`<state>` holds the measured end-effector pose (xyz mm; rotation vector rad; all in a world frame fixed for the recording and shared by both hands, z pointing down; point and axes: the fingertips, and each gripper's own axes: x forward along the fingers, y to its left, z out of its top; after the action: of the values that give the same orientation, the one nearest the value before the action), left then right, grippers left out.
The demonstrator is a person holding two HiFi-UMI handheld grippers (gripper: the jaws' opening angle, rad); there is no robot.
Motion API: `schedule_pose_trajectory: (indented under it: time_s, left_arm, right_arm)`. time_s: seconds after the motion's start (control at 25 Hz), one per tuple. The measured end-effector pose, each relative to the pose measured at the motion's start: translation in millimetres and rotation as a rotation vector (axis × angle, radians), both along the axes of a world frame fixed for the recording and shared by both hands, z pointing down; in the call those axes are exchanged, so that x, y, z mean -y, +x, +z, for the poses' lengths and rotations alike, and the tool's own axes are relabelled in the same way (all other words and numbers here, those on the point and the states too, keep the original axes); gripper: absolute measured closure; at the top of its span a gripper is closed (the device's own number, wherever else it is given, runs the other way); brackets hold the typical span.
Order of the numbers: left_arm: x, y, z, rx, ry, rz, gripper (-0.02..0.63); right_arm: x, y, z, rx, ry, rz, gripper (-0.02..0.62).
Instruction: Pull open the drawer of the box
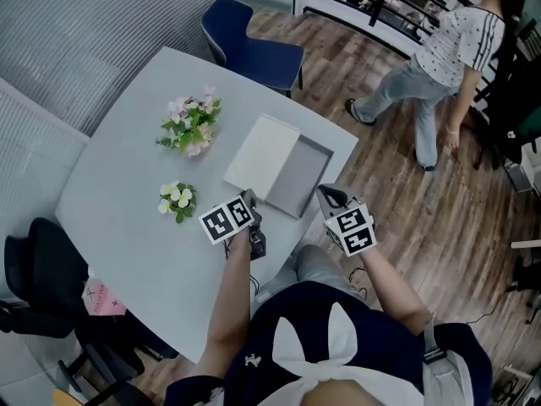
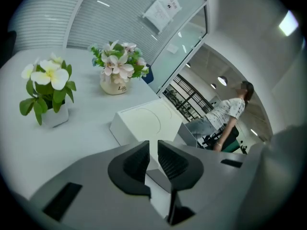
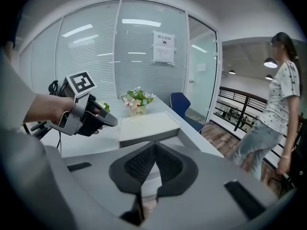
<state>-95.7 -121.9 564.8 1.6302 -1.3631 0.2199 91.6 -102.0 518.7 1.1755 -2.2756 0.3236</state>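
Note:
A flat white box lies on the pale grey table, and its grey drawer stands pulled out toward the table's near right edge. My left gripper hovers just short of the box's near corner; its jaws stand a narrow gap apart with nothing between them. In the left gripper view the gripper points at the box and the drawer. My right gripper hangs beside the drawer's near end, apart from it. The right gripper view shows it shut and empty, with the box and the left gripper ahead.
Two small flower pots stand on the table, a pink bunch and a white one. A blue chair is at the far edge, a black chair at the left. A person stands on the wooden floor to the right.

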Motion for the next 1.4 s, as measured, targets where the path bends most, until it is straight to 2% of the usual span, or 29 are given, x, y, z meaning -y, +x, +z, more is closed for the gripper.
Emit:
schedule_pose_trajectory:
  time_s: [0.2, 0.44, 0.68, 0.96, 1.4]
  left_arm:
    - [-5, 12, -34, 0.1, 0.132, 0.059, 0.563]
    - [-11, 30, -83, 0.152, 0.354, 0.117, 0.578]
    - [-20, 44, -115, 0.224, 0.495, 0.17, 0.581]
    - [-27, 50, -132, 0.278, 0.573, 0.213, 0.583]
    - [-31, 54, -142, 0.24, 0.6, 0.226, 0.583]
  right_arm:
    - [-4, -8, -14, 0.025, 0.023, -0.014, 0.589]
    - [-8, -21, -36, 0.047, 0.069, -0.04, 0.591]
    - [-14, -35, -53, 0.078, 0.079, -0.06, 0.592]
    - [-17, -44, -70, 0.113, 0.094, -0.072, 0.594]
    - [-17, -50, -84, 0.135, 0.11, -0.084, 0.594]
